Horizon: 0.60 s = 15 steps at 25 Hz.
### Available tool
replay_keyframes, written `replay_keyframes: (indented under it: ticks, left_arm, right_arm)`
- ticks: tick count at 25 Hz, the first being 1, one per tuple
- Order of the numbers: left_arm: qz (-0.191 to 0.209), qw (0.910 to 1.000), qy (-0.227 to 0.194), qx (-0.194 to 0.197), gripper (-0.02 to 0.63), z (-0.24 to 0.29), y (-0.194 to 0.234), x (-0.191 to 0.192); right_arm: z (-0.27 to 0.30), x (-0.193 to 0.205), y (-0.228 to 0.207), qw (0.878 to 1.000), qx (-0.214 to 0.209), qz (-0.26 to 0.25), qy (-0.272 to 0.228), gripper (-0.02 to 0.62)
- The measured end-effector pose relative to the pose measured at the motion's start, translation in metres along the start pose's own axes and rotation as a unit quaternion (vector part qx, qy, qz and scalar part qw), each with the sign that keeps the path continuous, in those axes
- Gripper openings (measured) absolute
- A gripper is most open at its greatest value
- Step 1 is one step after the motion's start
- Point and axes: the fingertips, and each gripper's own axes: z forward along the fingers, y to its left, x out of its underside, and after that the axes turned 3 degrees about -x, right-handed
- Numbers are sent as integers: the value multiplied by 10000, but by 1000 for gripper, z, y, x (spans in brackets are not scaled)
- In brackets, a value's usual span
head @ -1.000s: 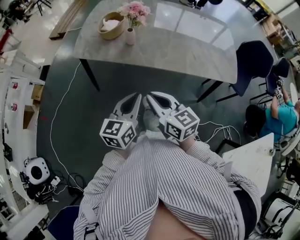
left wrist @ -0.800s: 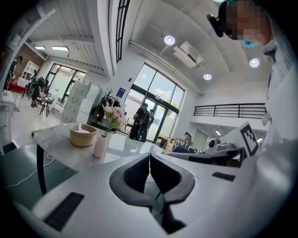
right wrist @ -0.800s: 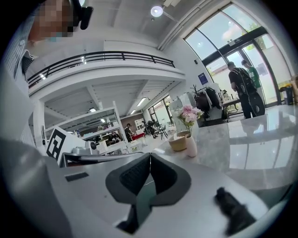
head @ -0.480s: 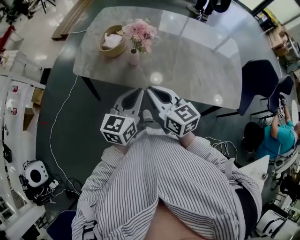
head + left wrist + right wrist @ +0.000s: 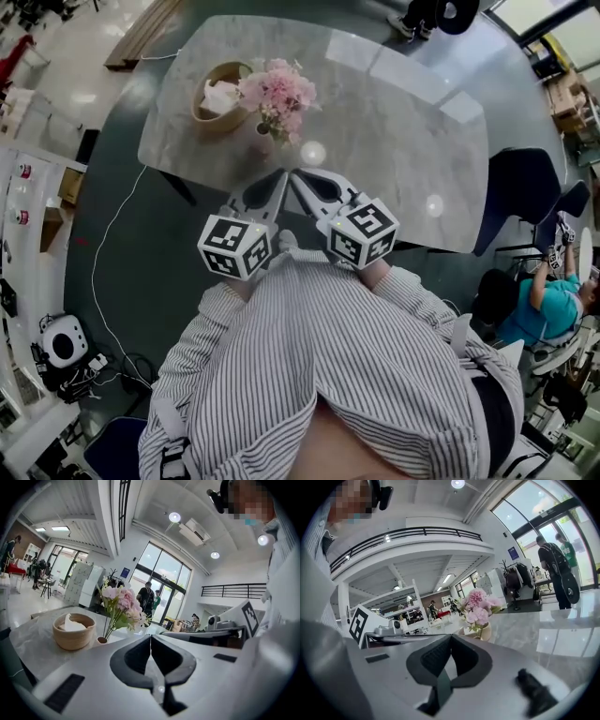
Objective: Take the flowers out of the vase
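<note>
A pink bouquet of flowers (image 5: 278, 91) stands upright in its small cream vase (image 5: 485, 632) on the grey marble-look tabletop (image 5: 394, 122), toward the left end and close to the near edge, with the stems fully seated in the neck. A wooden bowl (image 5: 74, 639) with something white crumpled inside sits just beside the vase, on the side toward the far-left corner. A person in a striped shirt faces the table at its near edge and holds both tools side by side at chest height, pointing toward the vase. The left gripper (image 5: 150, 638) has its jaws pressed together with nothing between them. The right gripper (image 5: 451, 638) is likewise closed and empty, its padded tips meeting in a line. In the head view the two sets of tips lie over the tabletop's near edge, near the vase but short of it and apart from the blooms. Neither tool touches stem, petal or vase. As the scene lies, the job appears not to have started: no flower has left the vase and nothing lies on the tabletop beside it. Everything remains to be done, by this reading: closing the last gap, parting a pair of jaws, clamping the stems below the blooms and drawing the bunch up and clear. The other tool may be needed to steady the light vase.
</note>
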Motion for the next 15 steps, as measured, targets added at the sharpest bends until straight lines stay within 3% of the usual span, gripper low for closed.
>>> replay_keyframes:
  ticks: [3, 9, 15]
  left_arm:
    - [-195, 9995, 226, -42, 15, 15, 8, 8]
    - [-305, 9989, 69, -344, 15, 24, 29, -1]
    - [-288, 9987, 73, -411, 15, 29, 33, -1]
  right_arm:
    - [5, 5, -13, 9999, -37, 9, 159, 15]
    - [18, -2, -36, 9998, -81, 76, 188, 17]
    - [25, -2, -41, 9996, -154, 116, 187, 15]
